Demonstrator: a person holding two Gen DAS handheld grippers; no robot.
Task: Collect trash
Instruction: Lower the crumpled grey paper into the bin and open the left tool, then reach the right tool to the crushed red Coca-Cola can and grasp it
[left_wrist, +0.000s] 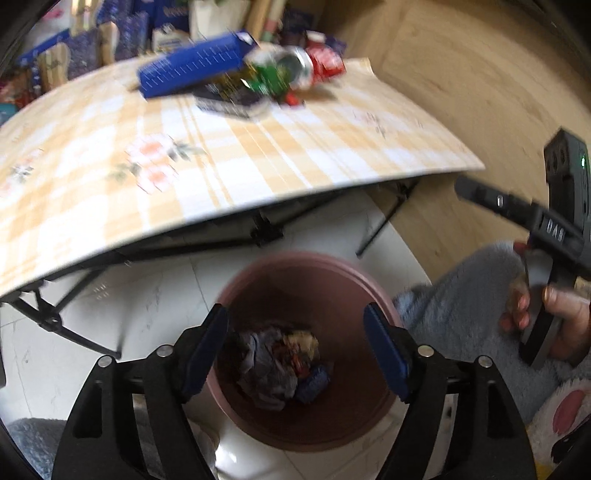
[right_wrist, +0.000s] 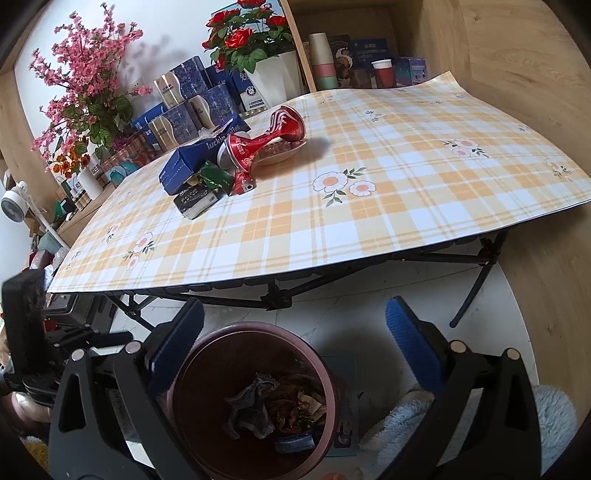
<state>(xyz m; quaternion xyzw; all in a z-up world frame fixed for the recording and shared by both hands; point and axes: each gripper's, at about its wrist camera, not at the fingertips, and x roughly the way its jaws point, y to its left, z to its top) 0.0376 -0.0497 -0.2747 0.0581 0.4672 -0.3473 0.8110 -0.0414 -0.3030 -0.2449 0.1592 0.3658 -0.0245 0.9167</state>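
Here the left gripper (left_wrist: 295, 343) hangs over the pink bin (left_wrist: 258, 435), its blue pads spread with nothing between them; crumpled wrappers (left_wrist: 273, 365) lie at the bottom of the bin. The right gripper (right_wrist: 295, 332) hovers beside it, also spread and empty, above the same bin. The step in hand looks like a drop into the bin, so it is best to check that nothing clings to the pads before lifting away. The remaining trash sits at about twelve o'clock on the checked tablecloth (right_wrist: 406, 192): a crushed red can (right_wrist: 266, 138), a blue carton (right_wrist: 192, 162), a green wrapper (right_wrist: 216, 177) and a small dark packet (right_wrist: 195, 201), touching in one heap.
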